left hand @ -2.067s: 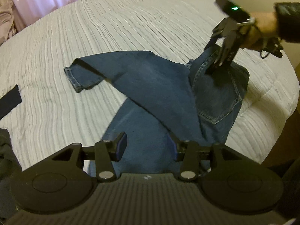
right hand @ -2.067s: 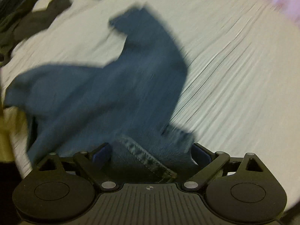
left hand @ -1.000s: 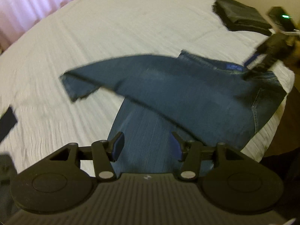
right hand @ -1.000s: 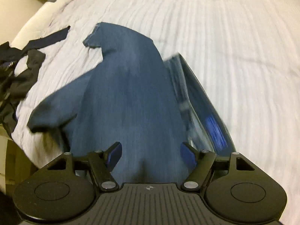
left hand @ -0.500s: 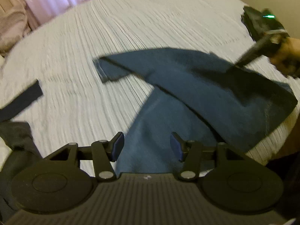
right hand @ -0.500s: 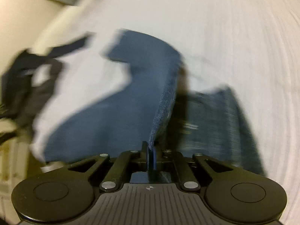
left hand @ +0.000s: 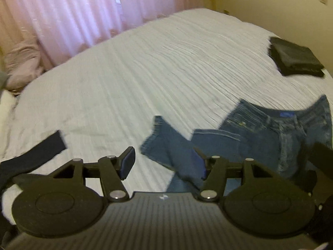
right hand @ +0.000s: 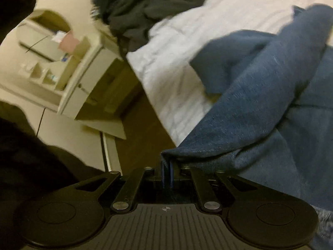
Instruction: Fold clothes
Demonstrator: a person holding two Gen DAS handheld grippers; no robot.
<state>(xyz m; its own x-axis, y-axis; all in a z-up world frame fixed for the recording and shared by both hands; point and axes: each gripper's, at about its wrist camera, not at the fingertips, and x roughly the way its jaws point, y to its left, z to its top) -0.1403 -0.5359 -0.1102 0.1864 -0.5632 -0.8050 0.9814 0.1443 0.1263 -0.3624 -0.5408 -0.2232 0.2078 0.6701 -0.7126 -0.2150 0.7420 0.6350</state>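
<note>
A pair of blue jeans (left hand: 260,137) lies on the white bed (left hand: 145,73), waistband toward the far right and a leg cuff (left hand: 164,143) near the middle front. My left gripper (left hand: 164,162) is open, hovering over the leg cuff end, holding nothing. My right gripper (right hand: 166,170) is shut on a fold of the jeans (right hand: 260,104) at the bed's near edge, with denim draped from the jaws to the right.
A folded black garment (left hand: 295,62) sits at the bed's far right corner. A dark strap (left hand: 31,156) lies at the left. A heap of dark clothes (right hand: 149,6) sits on the bed corner. A cream bedside cabinet (right hand: 68,73) stands beside the bed. Pink curtains (left hand: 83,10) hang behind.
My right gripper, shut on the jeans since half a second ago, has pulled the denim toward the bed's near edge. The leg cuff has moved closer to my left gripper, which stays open.
</note>
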